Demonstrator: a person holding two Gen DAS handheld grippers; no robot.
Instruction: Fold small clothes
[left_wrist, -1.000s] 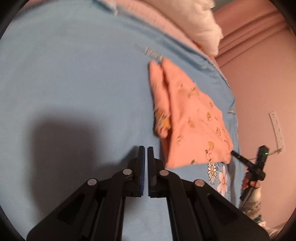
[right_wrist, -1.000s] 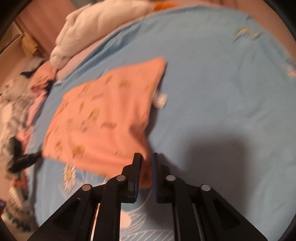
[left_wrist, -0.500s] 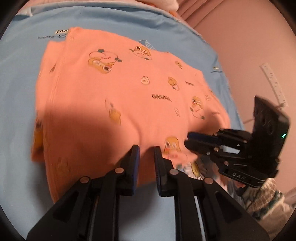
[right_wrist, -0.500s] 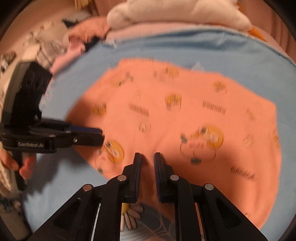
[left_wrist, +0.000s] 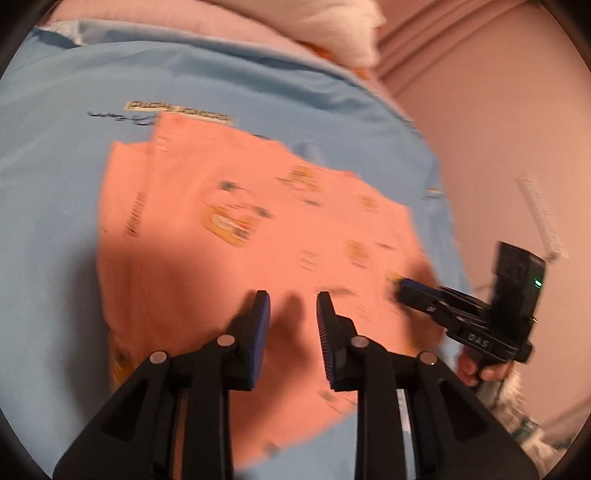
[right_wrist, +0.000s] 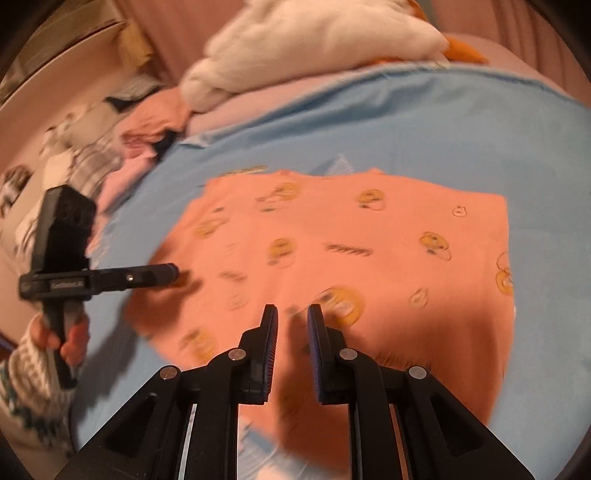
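An orange garment (left_wrist: 258, 236) printed with yellow cartoon figures lies spread flat on the light blue sheet (left_wrist: 55, 206); it also shows in the right wrist view (right_wrist: 351, 258). My left gripper (left_wrist: 293, 325) is open and empty, just above the garment's near edge. My right gripper (right_wrist: 292, 339) is open and empty over the garment's near part. The right gripper also shows in the left wrist view (left_wrist: 402, 288) at the garment's right edge. The left gripper shows in the right wrist view (right_wrist: 173, 273) at the garment's left edge.
White bedding (right_wrist: 314, 40) and a pink cover lie at the bed's far end. A heap of mixed clothes (right_wrist: 92, 147) lies at the far left. A pink wall (left_wrist: 498, 147) stands close on the right side of the bed.
Both grippers have opened wider and let the garment lie flat. The garment went from hanging folded to spread on the sheet. Both grippers have drawn back a little.
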